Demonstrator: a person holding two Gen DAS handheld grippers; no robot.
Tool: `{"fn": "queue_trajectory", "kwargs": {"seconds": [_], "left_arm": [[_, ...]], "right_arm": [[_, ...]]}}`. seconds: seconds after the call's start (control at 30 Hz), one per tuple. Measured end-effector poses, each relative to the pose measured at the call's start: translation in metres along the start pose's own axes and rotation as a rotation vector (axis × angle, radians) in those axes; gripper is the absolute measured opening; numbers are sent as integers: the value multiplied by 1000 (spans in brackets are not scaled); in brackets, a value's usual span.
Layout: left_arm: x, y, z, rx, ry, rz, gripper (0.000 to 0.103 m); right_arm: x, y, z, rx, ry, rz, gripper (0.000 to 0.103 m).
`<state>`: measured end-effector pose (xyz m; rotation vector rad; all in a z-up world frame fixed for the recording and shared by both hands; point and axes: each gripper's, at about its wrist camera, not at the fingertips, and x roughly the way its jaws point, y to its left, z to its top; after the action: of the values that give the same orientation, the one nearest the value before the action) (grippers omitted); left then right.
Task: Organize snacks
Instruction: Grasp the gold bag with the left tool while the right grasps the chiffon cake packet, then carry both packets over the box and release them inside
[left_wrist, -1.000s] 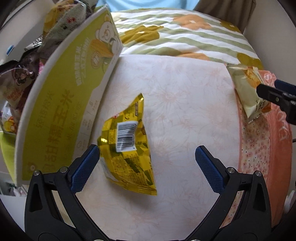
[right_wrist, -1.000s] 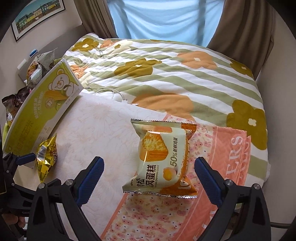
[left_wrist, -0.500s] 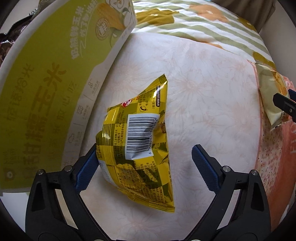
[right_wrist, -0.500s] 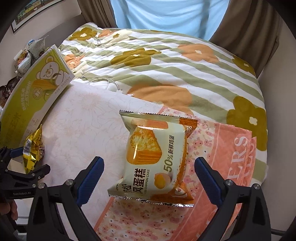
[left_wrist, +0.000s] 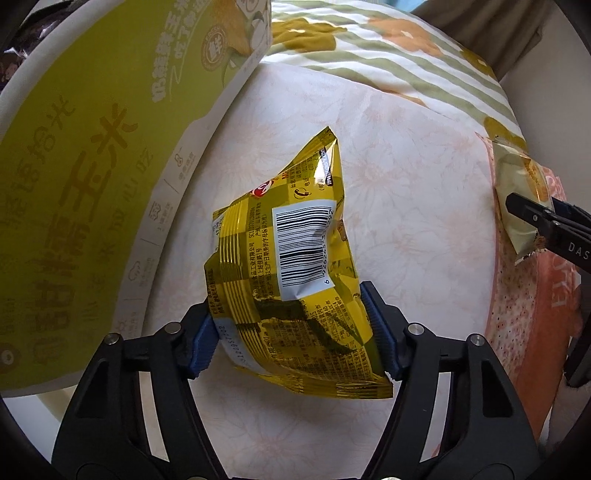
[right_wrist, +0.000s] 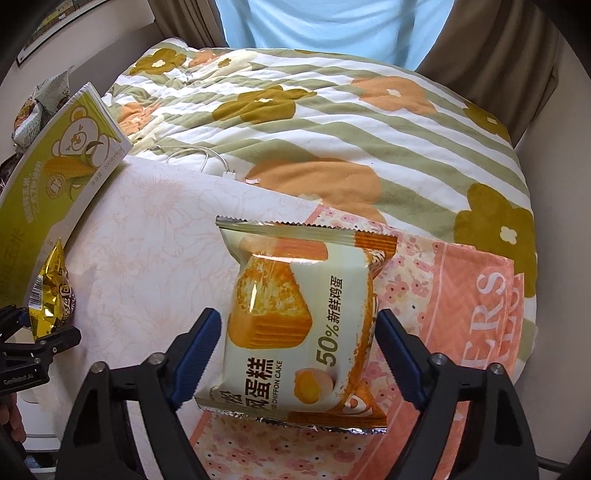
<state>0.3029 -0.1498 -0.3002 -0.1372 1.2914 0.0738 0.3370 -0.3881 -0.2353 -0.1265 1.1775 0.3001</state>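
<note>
Yellow snack packet (left_wrist: 295, 273): glossy foil, barcode up, crumpled.
Left gripper (left_wrist: 295, 336): pinching the packet.
Chiffon cake pack (right_wrist: 295, 325): cream-orange wrapper.
Right gripper (right_wrist: 297, 354): jaws closing, pads flanking the pack.

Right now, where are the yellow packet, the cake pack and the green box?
yellow packet (left_wrist: 303, 246), left wrist view, on its white barcode label.
cake pack (right_wrist: 295, 314), right wrist view, on the printed cake slice.
green box (left_wrist: 85, 158), left wrist view, on its green printed face.
</note>
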Motion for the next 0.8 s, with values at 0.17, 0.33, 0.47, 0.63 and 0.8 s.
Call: {"fn": "queue_trajectory", "kwargs": {"seconds": [0.17,0.33,0.47,0.63,0.8], "left_arm": [[-15,-3,-5,25,-34,-7,66],[-36,-3,-9,49,-78,-21,66],[-58,-6,-9,72,-117,-41,66],[-101,-7,-8,104,-191,-76,66],[-157,6,-5,123,-288,-91,66]], "right_arm": [[-1,-2,-4,38,-1,7,65],[-14,0,-7,44,-24,-4,63],[-35,5,-9,40,-56,-17,63],[-69,16,-7,33,-103,-20,63],[-107,46,1,-5,-157,0,63]]}}
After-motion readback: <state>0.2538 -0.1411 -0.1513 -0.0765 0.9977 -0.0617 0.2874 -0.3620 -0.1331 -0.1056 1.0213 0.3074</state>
